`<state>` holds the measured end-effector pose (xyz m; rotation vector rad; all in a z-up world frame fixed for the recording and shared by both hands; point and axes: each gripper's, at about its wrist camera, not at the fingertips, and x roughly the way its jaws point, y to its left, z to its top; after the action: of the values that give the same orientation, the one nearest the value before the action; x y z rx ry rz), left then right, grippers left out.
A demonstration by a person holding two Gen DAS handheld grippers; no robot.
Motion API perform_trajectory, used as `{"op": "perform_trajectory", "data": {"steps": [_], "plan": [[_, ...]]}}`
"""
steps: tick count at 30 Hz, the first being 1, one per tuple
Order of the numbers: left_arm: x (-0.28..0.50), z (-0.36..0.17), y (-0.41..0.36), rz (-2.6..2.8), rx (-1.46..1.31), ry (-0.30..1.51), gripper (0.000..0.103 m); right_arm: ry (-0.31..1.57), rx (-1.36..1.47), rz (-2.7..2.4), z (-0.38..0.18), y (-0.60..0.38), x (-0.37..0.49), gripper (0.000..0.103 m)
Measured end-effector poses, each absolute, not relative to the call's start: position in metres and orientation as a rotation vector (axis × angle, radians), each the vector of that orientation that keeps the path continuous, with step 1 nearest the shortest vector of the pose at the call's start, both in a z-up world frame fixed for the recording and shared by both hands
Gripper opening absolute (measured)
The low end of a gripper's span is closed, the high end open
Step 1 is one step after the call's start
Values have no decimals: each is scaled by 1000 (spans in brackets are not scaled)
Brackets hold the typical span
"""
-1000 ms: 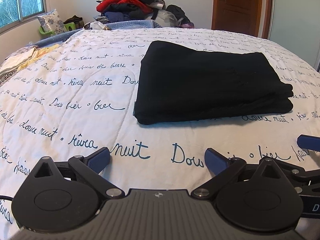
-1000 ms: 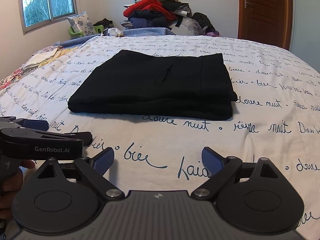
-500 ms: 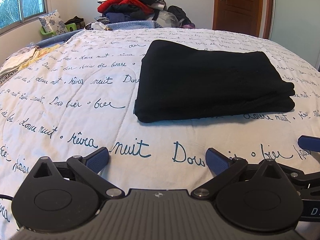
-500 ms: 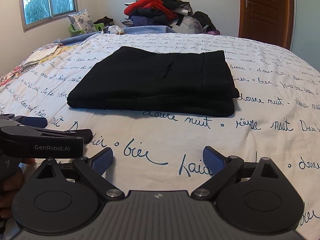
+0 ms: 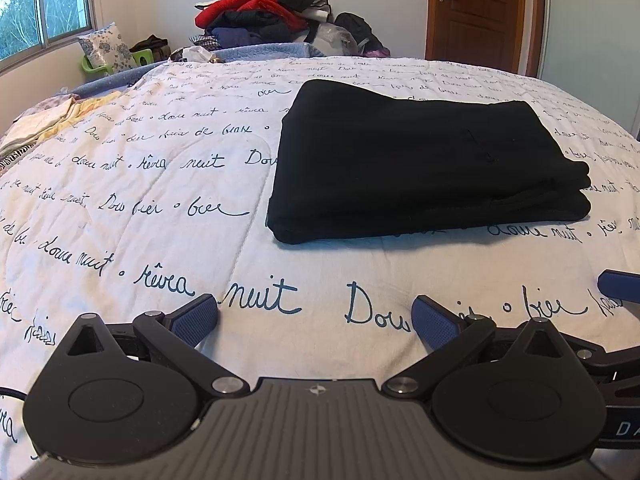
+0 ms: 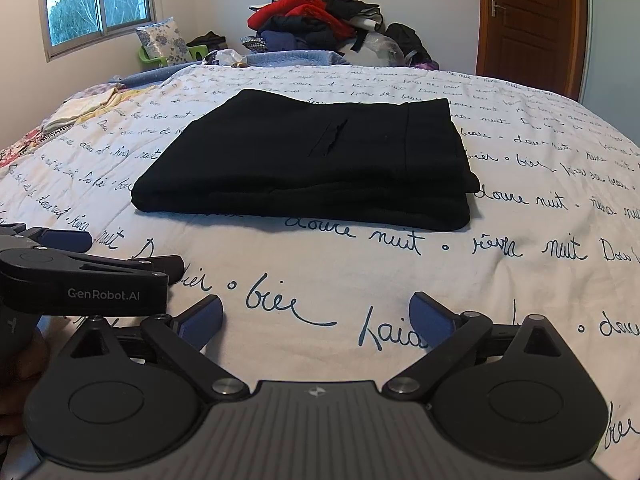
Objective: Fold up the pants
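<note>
Folded black pants [image 5: 424,160] mid-bedspread [image 5: 160,200], bare quilt all round, left gripper [image 5: 314,318], right gripper [image 6: 316,316] both spread, empty

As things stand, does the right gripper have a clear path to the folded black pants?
Probably yes. The right gripper is open and empty, and only bare bedspread lies between it and the pants. The left gripper sits off to the side.

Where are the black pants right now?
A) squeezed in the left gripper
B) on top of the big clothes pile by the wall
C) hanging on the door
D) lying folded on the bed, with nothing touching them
D: the black pants lie folded on the bedspread, with the left gripper and right gripper both open and short of them.
</note>
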<state>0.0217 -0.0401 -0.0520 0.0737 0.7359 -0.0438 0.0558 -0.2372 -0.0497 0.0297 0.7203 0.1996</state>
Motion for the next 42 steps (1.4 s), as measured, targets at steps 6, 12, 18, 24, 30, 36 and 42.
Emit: {"op": "perform_trajectory", "data": {"steps": [6, 12, 18, 24, 30, 36, 42], "plan": [[22, -52, -40, -44, 74, 734, 103, 720, 30, 200, -50, -237, 56, 102], [20, -52, -41, -43, 71, 731, 103, 721, 27, 199, -50, -237, 56, 103], [19, -52, -41, -43, 67, 727, 103, 721, 9, 191, -51, -235, 56, 103], [19, -53, -41, -44, 65, 726, 103, 689, 56, 173, -47, -243, 52, 103], [19, -53, -41, -44, 65, 725, 103, 716, 90, 121, -50, -250, 57, 103], [19, -53, -42, -44, 62, 725, 103, 726, 19, 105, -54, -242, 59, 103], [19, -52, -42, -44, 61, 725, 103, 724, 22, 106, -54, -241, 58, 103]]}}
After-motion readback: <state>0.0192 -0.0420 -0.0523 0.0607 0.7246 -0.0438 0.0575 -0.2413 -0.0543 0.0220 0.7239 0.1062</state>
